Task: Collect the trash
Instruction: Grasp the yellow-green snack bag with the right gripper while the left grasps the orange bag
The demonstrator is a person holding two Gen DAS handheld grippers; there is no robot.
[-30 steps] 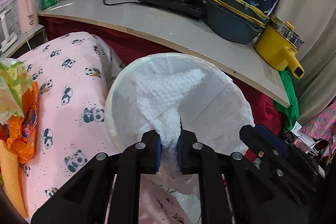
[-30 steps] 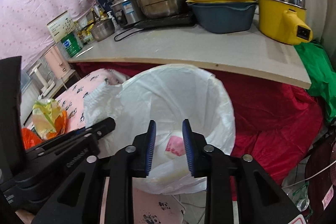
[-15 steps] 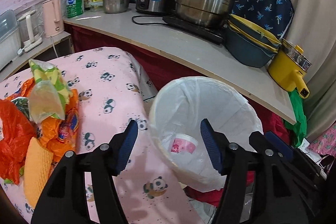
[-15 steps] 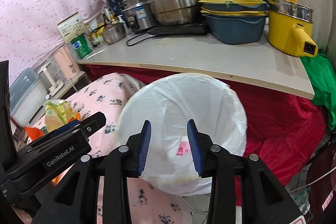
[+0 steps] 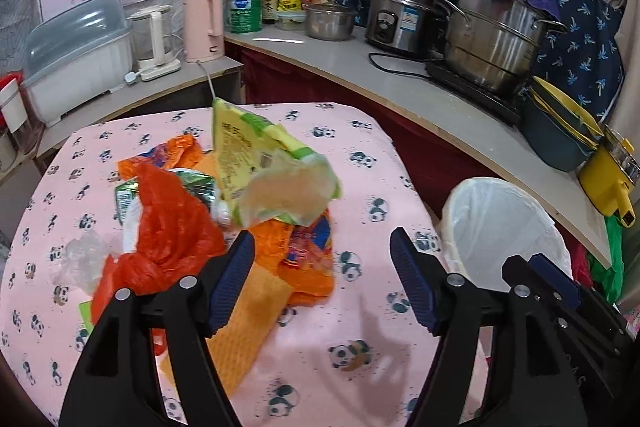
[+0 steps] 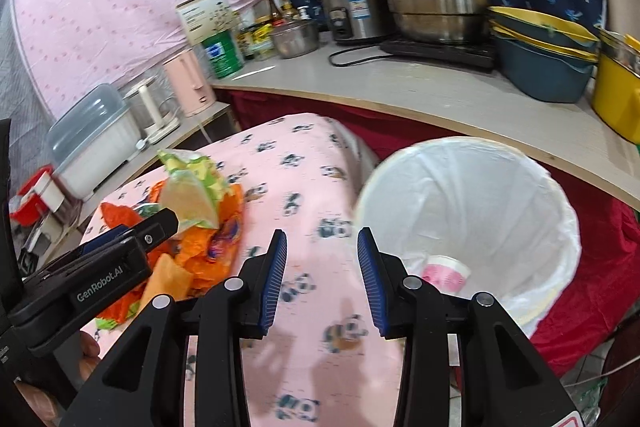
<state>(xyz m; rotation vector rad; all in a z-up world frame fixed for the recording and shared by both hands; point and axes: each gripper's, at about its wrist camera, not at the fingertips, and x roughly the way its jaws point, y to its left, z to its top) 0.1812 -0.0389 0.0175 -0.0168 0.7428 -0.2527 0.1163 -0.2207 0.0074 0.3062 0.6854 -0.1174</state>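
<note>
A heap of trash lies on the pink panda-print table [image 5: 360, 307]: a red plastic bag [image 5: 168, 231], orange wrappers [image 5: 304, 247], a yellow-green packet [image 5: 248, 147] and an orange cloth [image 5: 248, 323]. The heap also shows in the right wrist view [image 6: 200, 219]. My left gripper [image 5: 322, 279] is open and empty just above the heap's near edge. A bin with a white liner [image 6: 472, 211] stands right of the table and holds a pink-and-white cup [image 6: 444, 271]. My right gripper [image 6: 322, 279] is open and empty over the table edge beside the bin.
A grey counter [image 5: 392, 83] curves behind, with steel pots [image 5: 492, 35], a rice cooker [image 5: 400, 15], a blue basin [image 5: 560, 131] and a yellow pot [image 5: 612, 179]. A pink kettle [image 5: 202, 27] and a dish box [image 5: 76, 55] stand on a lower shelf at the left.
The left gripper opened, dropped the white tissue wad into the bin and swung left over the trash heap. The right gripper widened and drew back left from the bin.
</note>
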